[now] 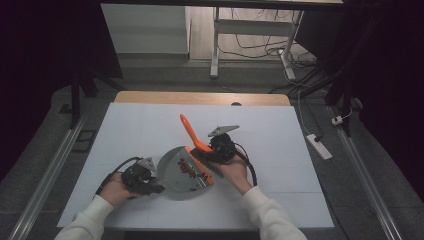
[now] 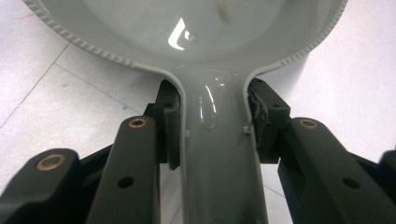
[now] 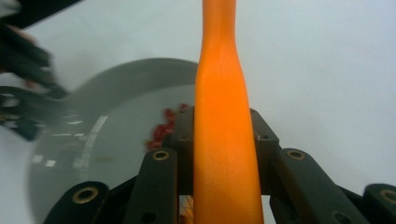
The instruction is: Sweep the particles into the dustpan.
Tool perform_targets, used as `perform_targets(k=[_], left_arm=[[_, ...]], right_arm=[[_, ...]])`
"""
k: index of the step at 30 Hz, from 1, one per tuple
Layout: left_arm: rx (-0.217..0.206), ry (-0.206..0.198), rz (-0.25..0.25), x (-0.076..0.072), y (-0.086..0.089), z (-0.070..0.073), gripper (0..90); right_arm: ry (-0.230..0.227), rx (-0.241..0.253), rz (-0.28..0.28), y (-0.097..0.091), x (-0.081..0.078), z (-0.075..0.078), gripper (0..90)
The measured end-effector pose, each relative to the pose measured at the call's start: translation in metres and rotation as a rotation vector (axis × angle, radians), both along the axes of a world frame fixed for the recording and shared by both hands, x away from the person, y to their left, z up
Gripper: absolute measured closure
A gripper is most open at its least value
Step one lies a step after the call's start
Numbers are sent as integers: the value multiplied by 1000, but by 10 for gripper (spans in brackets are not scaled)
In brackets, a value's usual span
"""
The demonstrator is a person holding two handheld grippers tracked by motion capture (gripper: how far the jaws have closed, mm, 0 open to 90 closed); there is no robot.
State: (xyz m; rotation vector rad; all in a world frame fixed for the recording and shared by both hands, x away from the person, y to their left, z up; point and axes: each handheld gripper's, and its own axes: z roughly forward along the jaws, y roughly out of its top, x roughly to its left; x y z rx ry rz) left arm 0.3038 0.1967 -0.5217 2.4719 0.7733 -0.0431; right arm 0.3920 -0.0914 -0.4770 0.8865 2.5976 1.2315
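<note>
We pinch the grey dustpan (image 1: 181, 172) handle in the left gripper (image 2: 212, 133); the right gripper (image 3: 223, 149) clamps the orange brush (image 1: 192, 136) – sweeping red bits (image 1: 189, 168) inward; next, a steady stroke deeper.

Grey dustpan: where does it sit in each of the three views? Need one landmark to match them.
High view: grey dustpan lies centre-low on the white table, between the two hands.
Left gripper view: its ridged rim spans the top and its handle runs down the middle, clamped by the black jaws.
Right gripper view: its pan sits left of centre, behind the orange brush handle.
Shared landmark: the red bits in the pan match the high and right gripper views.
</note>
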Motion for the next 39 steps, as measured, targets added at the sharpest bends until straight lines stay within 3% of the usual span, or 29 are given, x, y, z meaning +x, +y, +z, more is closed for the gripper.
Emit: perform_targets(k=[5,12,26,36,38,39], left_arm=[[0,1,1,0,0,0,612],[0,-1,1,0,0,0,612],[2,-4,-1,-2,-1,0,612],[3,-5,0,-1,-2,0,612],[-1,0,-1,-1,-2,0,612],[-1,0,-2,-1,-2,0,612]], right_arm=[[-9,-50,-63,-16,5,-4,703],[-40,-160,-106,-34,-4,-12,703],[-23,-164,-92,-33,-20,-15,702],[-25,-167,-17,-11,-46,-16,701],[-35,-143,-9,-8,-49,-14,702],[-7,-109,0,-6,-51,-13,703]])
